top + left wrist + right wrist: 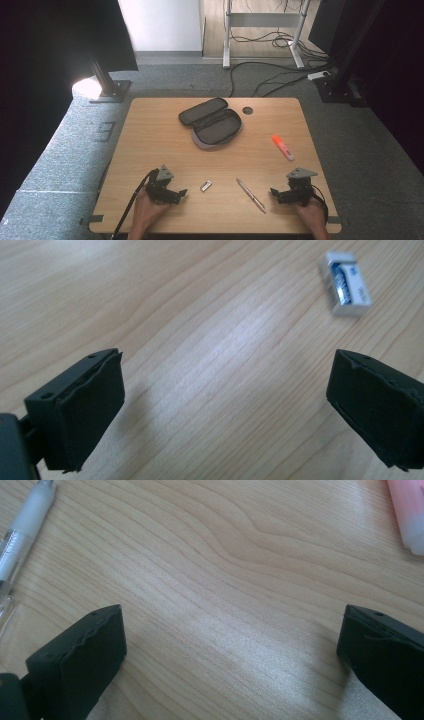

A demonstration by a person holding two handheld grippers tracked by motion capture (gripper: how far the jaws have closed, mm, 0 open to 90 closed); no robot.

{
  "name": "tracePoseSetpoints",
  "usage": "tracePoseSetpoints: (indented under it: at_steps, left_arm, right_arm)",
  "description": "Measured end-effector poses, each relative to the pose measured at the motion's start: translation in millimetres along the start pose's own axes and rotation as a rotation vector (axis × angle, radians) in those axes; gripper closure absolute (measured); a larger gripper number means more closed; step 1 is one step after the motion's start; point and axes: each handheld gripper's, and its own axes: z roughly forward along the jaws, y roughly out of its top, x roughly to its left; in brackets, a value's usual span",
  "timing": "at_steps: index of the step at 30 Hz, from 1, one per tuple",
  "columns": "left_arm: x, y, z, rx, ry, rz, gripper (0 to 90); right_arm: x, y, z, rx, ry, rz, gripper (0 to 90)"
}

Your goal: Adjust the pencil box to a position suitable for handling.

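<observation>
- My left claw (181, 194) is spread wide, with nothing in it, low over the table (150, 145).
- The little eraser (345, 284) lies just ahead of it, a bit to one side.
- My right claw (274, 192) is spread wide too (nothing in it).
- The pen (251, 195) lies beside it, and the pink marker (283, 147) is farther ahead.

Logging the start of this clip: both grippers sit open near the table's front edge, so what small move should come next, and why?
Probably ease the left gripper forward to straddle the small eraser. Its jaws stand wide open over bare wood, holding nothing, and the eraser lies just ahead of it. The pencil case lies unzipped at the far side, seemingly ready to take loose items. The right gripper is likewise open, with the pen nearby.
</observation>
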Motion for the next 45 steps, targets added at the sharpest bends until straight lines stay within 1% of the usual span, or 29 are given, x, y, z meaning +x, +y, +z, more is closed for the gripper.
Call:
tracePoseSetpoints:
  at_steps: [3, 7, 9, 11, 12, 13, 14, 15, 16, 20, 21, 22, 23, 25, 27, 28, 29, 31, 32, 33, 35, 38, 39, 41, 44, 45]
  left_arm:
    - [-1.5, 3.9, -1.0, 0.000, 0.005, 0.012, 2.1]
    - [-2.7, 13.2, 0.2, -0.013, -0.020, 0.012, 2.9]
    - [-2.8, 15.7, 0.8, -0.011, -0.023, 0.014, 3.2]
    - [-3.9, 19.3, 1.8, -0.015, -0.019, 0.024, 3.5]
    - [-3.9, 21.1, 2.1, -0.019, -0.026, 0.024, 4.0]
    - [-4.2, 25.2, 2.9, -0.014, -0.024, 0.028, 4.2]
    - [-4.2, 25.2, 2.9, -0.014, -0.024, 0.028, 4.4]
    - [-5.0, 30.3, 3.9, -0.008, -0.021, 0.040, 4.6]
    - [-5.0, 30.3, 3.9, -0.008, -0.021, 0.040, 4.7]
    - [-6.2, 39.3, 4.8, -0.011, -0.029, 0.053, 5.5]
    - [-6.4, 41.7, 4.9, -0.013, -0.032, 0.053, 5.5]
    - [-6.0, 46.0, 5.0, -0.025, -0.044, 0.052, 5.8]
    - [-6.0, 46.0, 5.0, -0.025, -0.044, 0.052, 6.1]
    - [-4.7, 52.8, 6.1, -0.033, -0.054, 0.046, 6.7]
    - [-4.4, 55.3, 6.7, -0.031, -0.054, 0.051, 7.0]
    - [-4.3, 57.2, 7.3, -0.038, -0.056, 0.050, 7.0]
    - [-3.4, 59.7, 8.0, -0.037, -0.067, 0.045, 7.4]
    - [-2.9, 65.6, 10.2, -0.029, -0.061, 0.053, 8.4]
    - [-2.9, 65.6, 10.2, -0.029, -0.061, 0.053, 8.6]
    - [-2.6, 69.1, 11.0, -0.041, -0.071, 0.051, 8.9]
    - [-2.2, 70.5, 11.4, -0.040, -0.078, 0.047, 9.3]
    - [-2.5, 76.7, 13.8, -0.034, -0.068, 0.060, 9.7]
    - [-2.6, 78.9, 14.7, -0.034, -0.068, 0.064, 9.7]
    - [-1.5, 83.0, 16.8, -0.042, -0.081, 0.055, 11.0]
    - [-1.7, 89.5, 20.6, -0.030, -0.070, 0.071, 11.7]
    - [-1.7, 91.0, 21.5, -0.037, -0.073, 0.073, 11.8]
  right_arm:
    - [-0.1, 0.1, -0.1, 0.001, 0.001, 0.000, 0.0]
    - [0.0, 0.0, 0.0, 0.000, 0.000, 0.000, 0.0]
    - [0.0, 0.0, 0.0, 0.000, 0.000, 0.000, 0.0]
    - [0.0, 0.0, 0.0, 0.000, 0.000, 0.000, 0.0]
    - [0.0, 0.0, 0.0, 0.000, 0.000, 0.000, 0.0]
    - [-0.1, 0.0, -0.1, 0.001, 0.001, -0.001, 0.0]
    - [-0.1, 0.0, -0.1, 0.001, 0.001, -0.001, 0.0]
    - [0.0, 0.0, 0.0, 0.000, 0.000, 0.000, 0.0]
    - [0.0, 0.0, 0.0, 0.000, 0.000, 0.000, 0.0]
    - [0.0, 0.0, 0.0, 0.000, 0.000, 0.000, 0.0]
    - [0.0, 0.0, 0.0, 0.000, 0.000, 0.000, 0.0]
    - [-0.1, 0.1, -0.1, 0.002, 0.001, -0.001, 0.0]
    - [-0.1, 0.1, -0.1, 0.002, 0.001, -0.001, 0.0]
    - [-0.1, 0.0, -0.1, 0.002, 0.001, -0.001, 0.0]
    - [-0.1, 0.0, -0.1, 0.001, 0.001, -0.001, 0.0]
    - [0.0, 0.0, 0.0, 0.000, 0.000, 0.000, 0.0]
    - [-0.1, 0.1, -0.1, 0.002, 0.001, -0.001, 0.0]
    - [0.0, 0.0, 0.0, 0.000, 0.000, 0.000, 0.0]
    - [0.0, 0.0, 0.0, 0.000, 0.000, 0.000, 0.0]
    - [-0.1, 0.0, -0.1, 0.002, 0.001, 0.000, 0.0]
    - [-0.1, 0.0, -0.1, 0.002, 0.001, -0.001, 0.0]
    - [0.0, 0.0, 0.0, 0.000, 0.000, 0.000, 0.0]
    - [0.0, 0.0, 0.0, 0.000, 0.000, 0.000, 0.0]
    - [-0.1, 0.0, -0.1, 0.002, 0.001, 0.000, 0.0]
    - [-0.1, 0.0, -0.1, 0.002, 0.001, -0.001, 0.0]
    - [-0.1, 0.0, -0.1, 0.002, 0.001, 0.000, 0.0]
